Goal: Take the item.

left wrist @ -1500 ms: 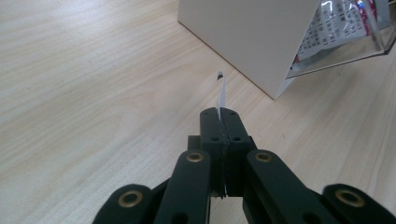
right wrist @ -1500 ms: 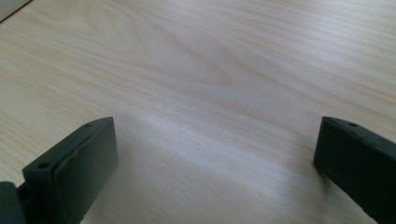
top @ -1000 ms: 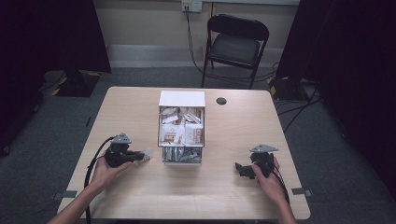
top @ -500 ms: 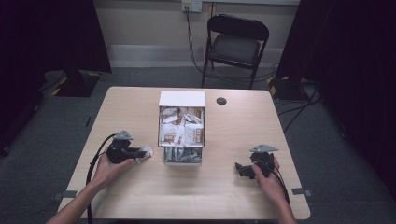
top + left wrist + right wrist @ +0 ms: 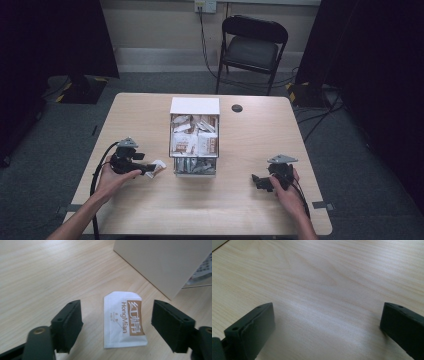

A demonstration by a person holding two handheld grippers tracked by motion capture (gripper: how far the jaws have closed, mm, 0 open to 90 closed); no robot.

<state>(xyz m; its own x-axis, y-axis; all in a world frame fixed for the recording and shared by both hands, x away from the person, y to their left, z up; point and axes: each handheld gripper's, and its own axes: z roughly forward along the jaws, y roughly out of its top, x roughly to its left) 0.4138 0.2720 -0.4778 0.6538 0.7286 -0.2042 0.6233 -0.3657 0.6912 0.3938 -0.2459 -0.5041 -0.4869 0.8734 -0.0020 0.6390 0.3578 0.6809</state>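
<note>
White sachet [image 5: 124,320] (flat), left tool [image 5: 116,325] parted

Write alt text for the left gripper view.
A white sachet with a brown HongMian label lies flat on the wooden table between the left gripper's open black jaws, which have just been opening. A white box stands beyond it.

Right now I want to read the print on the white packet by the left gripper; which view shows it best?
The left gripper view: the packet lies flat between open jaws, its lettering legible. In the high view it is a small white patch beside the box.
</note>
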